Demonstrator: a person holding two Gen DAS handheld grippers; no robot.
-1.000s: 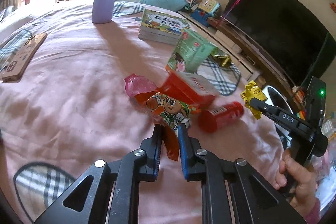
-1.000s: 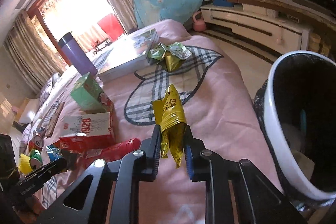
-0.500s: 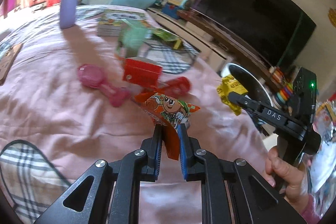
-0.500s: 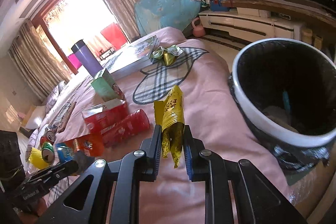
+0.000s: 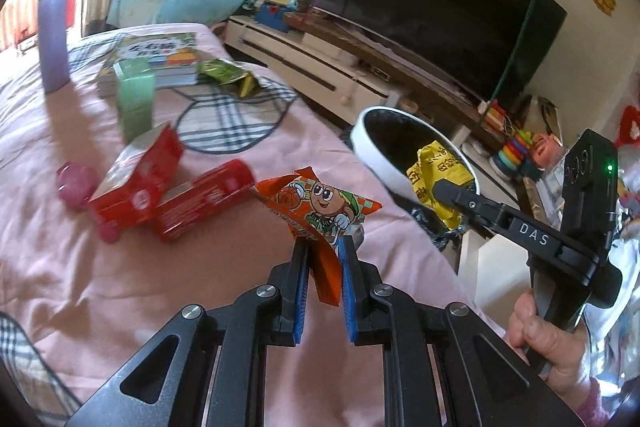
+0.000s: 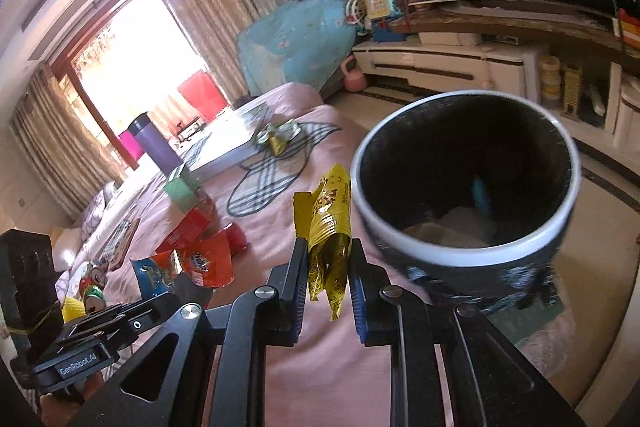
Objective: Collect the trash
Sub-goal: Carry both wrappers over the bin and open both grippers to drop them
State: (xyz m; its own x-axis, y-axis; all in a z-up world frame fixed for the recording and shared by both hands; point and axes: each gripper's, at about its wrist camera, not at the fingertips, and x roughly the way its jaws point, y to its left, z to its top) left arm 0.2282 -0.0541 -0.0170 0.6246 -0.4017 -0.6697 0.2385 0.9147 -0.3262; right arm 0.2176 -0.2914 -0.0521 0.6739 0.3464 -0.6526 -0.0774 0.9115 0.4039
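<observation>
My left gripper (image 5: 323,247) is shut on an orange snack wrapper (image 5: 320,205) with a cartoon figure, held above the pink bed. My right gripper (image 6: 326,251) is shut on a crumpled yellow wrapper (image 6: 328,215), just left of the bin's rim. In the left wrist view that yellow wrapper (image 5: 438,173) hangs at the rim of the black bin (image 5: 374,157) with a white rim. The bin (image 6: 464,255) stands on the floor beside the bed and holds some trash. The orange wrapper (image 6: 200,263) shows at the lower left of the right wrist view.
On the pink bedspread (image 5: 100,275) lie red boxes (image 5: 138,175), a red tube (image 5: 204,201), a green carton (image 5: 134,99), a pink toy (image 5: 76,183), books (image 5: 156,57), green-gold wrappers (image 5: 228,75) and a purple flask (image 5: 54,39). A TV (image 5: 440,7) and cabinet stand behind the bin.
Both grippers have carried their wrappers toward the bin at the bed's edge. The bin now looms larger and closer in both views, and the left gripper has rolled somewhat.
</observation>
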